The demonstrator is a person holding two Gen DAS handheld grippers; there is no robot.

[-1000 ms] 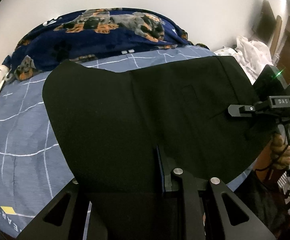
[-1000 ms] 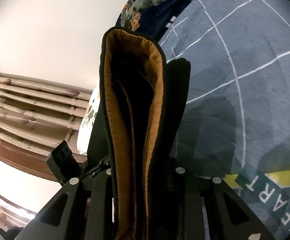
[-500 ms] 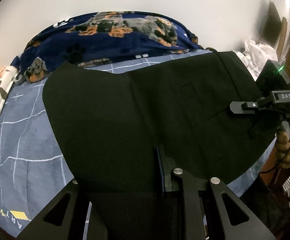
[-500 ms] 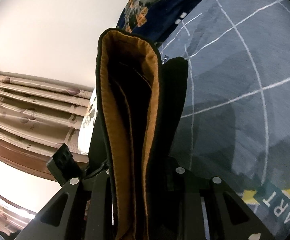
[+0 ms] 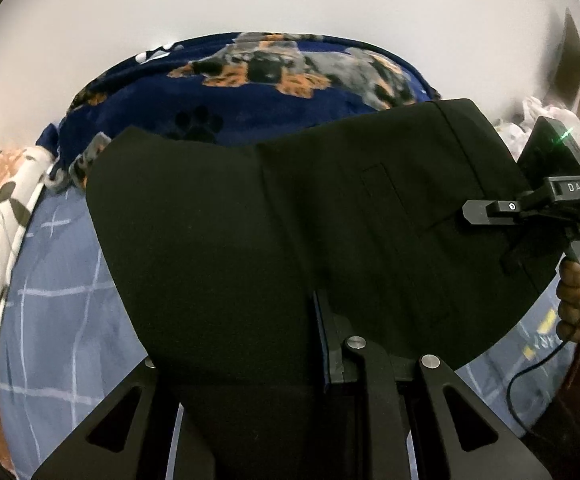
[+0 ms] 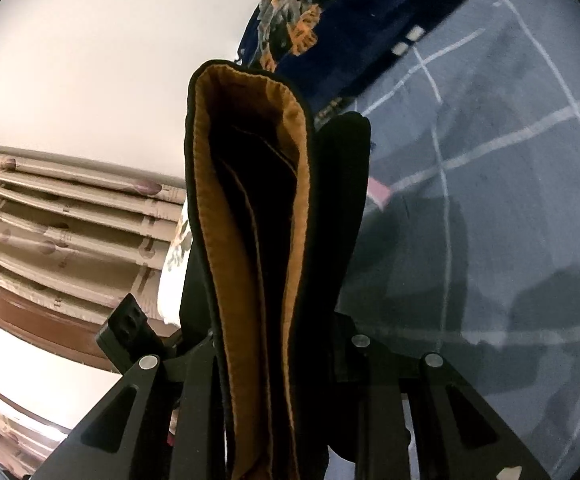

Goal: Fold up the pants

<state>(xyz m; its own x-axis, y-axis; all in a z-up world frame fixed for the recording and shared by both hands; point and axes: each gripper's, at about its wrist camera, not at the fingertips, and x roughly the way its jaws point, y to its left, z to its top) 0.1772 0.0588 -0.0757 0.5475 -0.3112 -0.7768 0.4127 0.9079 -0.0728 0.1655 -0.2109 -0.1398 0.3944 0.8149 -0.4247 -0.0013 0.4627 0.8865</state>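
Lifted higher, both tools point(image 5: 313, 344) point(image 6: 286, 360) clamp pants point(image 5: 290, 220).

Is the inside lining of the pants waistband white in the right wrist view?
No, the lining inside the black pants is orange-brown, not white.

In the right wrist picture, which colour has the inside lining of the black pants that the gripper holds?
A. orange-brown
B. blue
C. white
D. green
A: the pants pinched in the right gripper show an orange-brown lining along the opened edge.
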